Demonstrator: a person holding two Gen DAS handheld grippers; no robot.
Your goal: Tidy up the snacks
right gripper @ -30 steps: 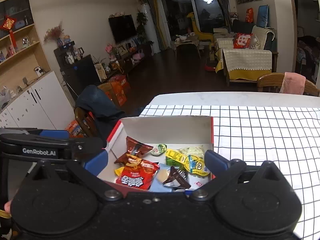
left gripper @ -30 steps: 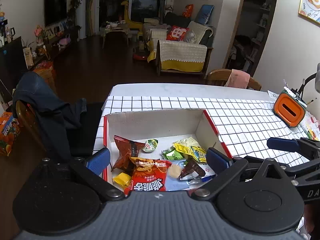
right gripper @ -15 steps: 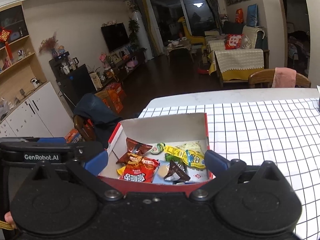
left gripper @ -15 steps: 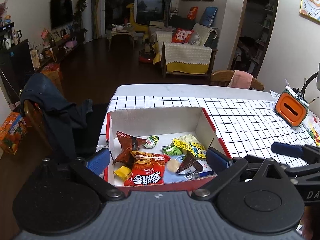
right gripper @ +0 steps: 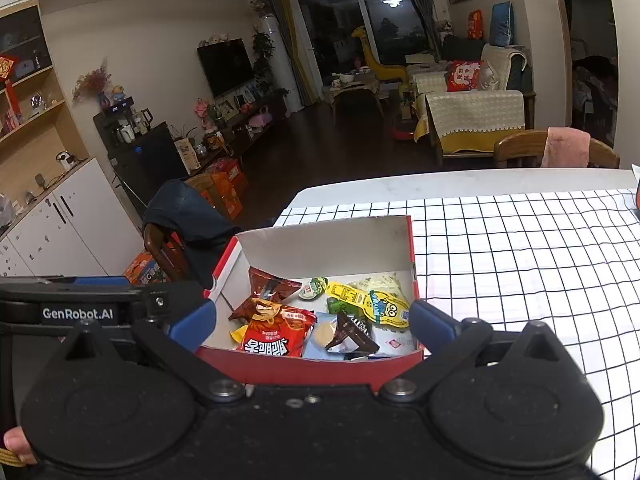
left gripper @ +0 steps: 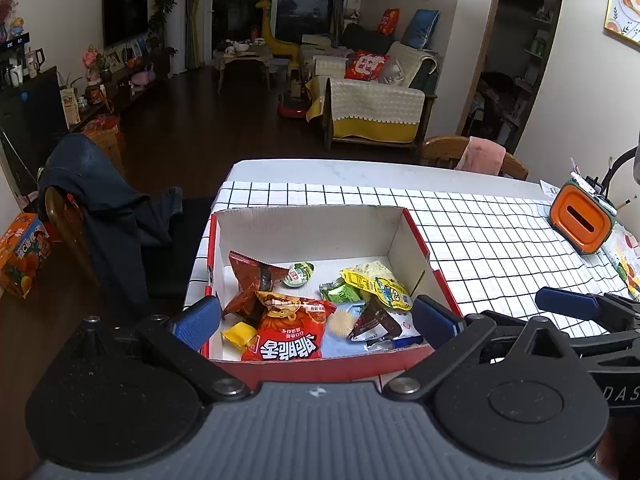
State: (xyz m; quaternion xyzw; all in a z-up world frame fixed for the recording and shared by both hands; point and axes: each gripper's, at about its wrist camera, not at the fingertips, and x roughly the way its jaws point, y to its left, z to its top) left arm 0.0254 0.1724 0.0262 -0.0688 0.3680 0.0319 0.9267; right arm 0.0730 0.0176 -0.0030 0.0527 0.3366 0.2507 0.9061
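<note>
A red cardboard box [left gripper: 320, 370] [right gripper: 304, 364] with white inner walls sits on the checked tablecloth and holds several snacks. A red chip bag with Korean print [left gripper: 290, 334] [right gripper: 276, 334], a dark red bag [left gripper: 254, 276], a yellow packet [left gripper: 376, 284] [right gripper: 366, 300], a green packet [left gripper: 340, 292] and a brown wrapper [left gripper: 378, 320] lie inside. My left gripper [left gripper: 316, 318] is open and empty, above the box's near edge. My right gripper [right gripper: 312, 322] is open and empty, also at the near edge, and shows in the left wrist view [left gripper: 568, 304].
An orange holder [left gripper: 582, 222] with pens stands at the table's far right. A chair draped with dark clothing [left gripper: 100, 208] [right gripper: 188, 216] stands left of the table. A wooden chair with a pink cloth [left gripper: 476, 156] stands at the far side.
Both grippers have drawn back and up from the box, so its red front wall now shows. The snacks have not moved.
</note>
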